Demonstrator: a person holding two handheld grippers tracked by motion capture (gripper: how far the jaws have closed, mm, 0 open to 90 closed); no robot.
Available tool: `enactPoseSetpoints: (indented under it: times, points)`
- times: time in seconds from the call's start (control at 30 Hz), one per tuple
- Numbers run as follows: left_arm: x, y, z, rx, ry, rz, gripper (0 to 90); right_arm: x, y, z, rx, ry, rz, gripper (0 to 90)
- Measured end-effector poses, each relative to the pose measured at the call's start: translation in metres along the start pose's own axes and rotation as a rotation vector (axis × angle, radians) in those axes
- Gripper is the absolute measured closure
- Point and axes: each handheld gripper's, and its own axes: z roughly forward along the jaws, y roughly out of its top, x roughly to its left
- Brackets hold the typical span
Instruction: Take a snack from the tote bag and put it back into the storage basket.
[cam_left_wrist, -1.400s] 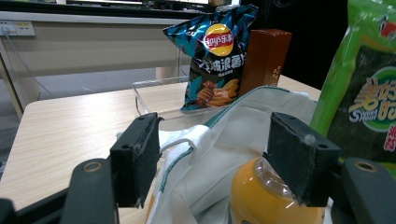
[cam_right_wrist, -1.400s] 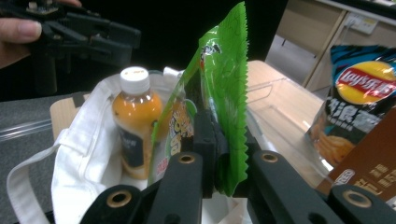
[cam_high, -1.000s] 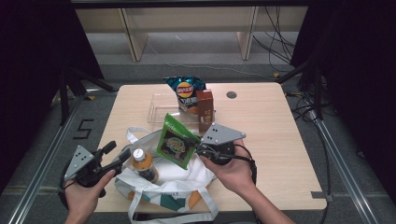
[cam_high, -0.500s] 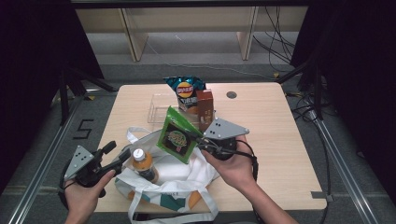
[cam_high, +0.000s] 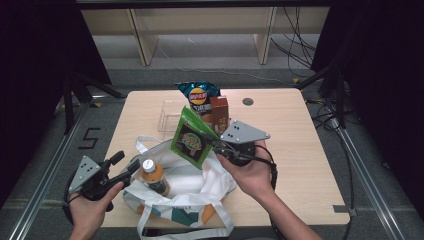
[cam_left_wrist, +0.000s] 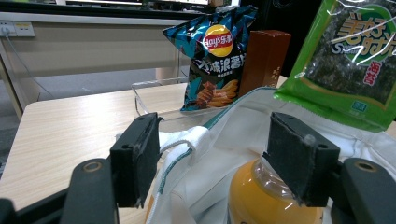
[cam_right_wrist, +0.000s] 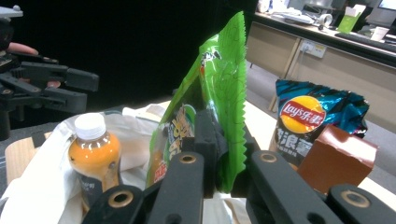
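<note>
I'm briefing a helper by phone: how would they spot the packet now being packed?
On the wooden table, above the white bag, the right gripper pinches a flat green packet. Unlike the blue crisp bag and brown box behind, it hangs in the air.

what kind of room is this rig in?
Probably a lab or office test bay: a lone wooden table fenced by dark curtains, floor rails, loose cables, and a desk with wall sockets behind.
</note>
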Motion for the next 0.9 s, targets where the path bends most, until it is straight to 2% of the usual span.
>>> enactPoseSetpoints:
  times: [0.1, 0.13, 0.17, 0.27, 0.37, 0.4, 0.5, 0.57, 0.7, 0.73, 0.77, 0.9]
  points:
    - [0.0, 0.0, 0.0, 0.001, 0.0, 0.0, 33.7, -0.002, 0.002, 0.0, -0.004, -0.007, -0.003, 86.6]
    - [0.0, 0.0, 0.0, 0.001, 0.0, 0.0, 33.6, -0.002, 0.002, 0.0, -0.007, -0.019, 0.01, 86.7]
    - [0.0, 0.0, 0.0, 0.001, -0.001, 0.0, 33.7, -0.003, 0.002, 0.0, 0.0, -0.007, 0.013, 86.7]
    - [0.0, 0.0, 0.0, 0.001, -0.003, 0.001, 33.6, -0.005, 0.003, 0.001, -0.011, -0.029, 0.01, 86.7]
    - [0.0, -0.001, 0.001, -0.01, -0.009, -0.001, 33.7, -0.007, 0.002, 0.003, -0.018, -0.039, -0.012, 86.7]
    - [0.0, 0.0, 0.0, 0.002, -0.001, 0.0, 33.7, -0.007, 0.002, 0.004, -0.014, -0.035, 0.01, 86.7]
    - [0.0, -0.001, 0.001, -0.008, -0.008, -0.001, 33.7, -0.006, 0.001, 0.005, -0.003, -0.028, 0.026, 86.7]
    - [0.0, -0.001, 0.002, -0.009, -0.01, -0.001, 33.6, -0.008, 0.002, 0.005, -0.013, -0.036, 0.008, 86.7]
    - [0.001, -0.001, 0.002, -0.008, -0.009, -0.003, 33.6, -0.008, 0.004, 0.006, -0.025, -0.057, 0.012, 86.7]
    - [0.001, -0.001, 0.001, -0.009, -0.009, -0.002, 33.6, -0.009, 0.005, 0.006, -0.029, -0.049, 0.001, 86.8]
    - [0.0, 0.0, 0.0, 0.001, -0.001, -0.001, 33.6, -0.009, 0.005, 0.005, -0.026, -0.054, 0.02, 86.8]
    - [0.0, 0.0, 0.0, 0.001, -0.001, -0.002, 33.7, -0.011, 0.007, 0.004, -0.015, -0.055, 0.034, 86.8]
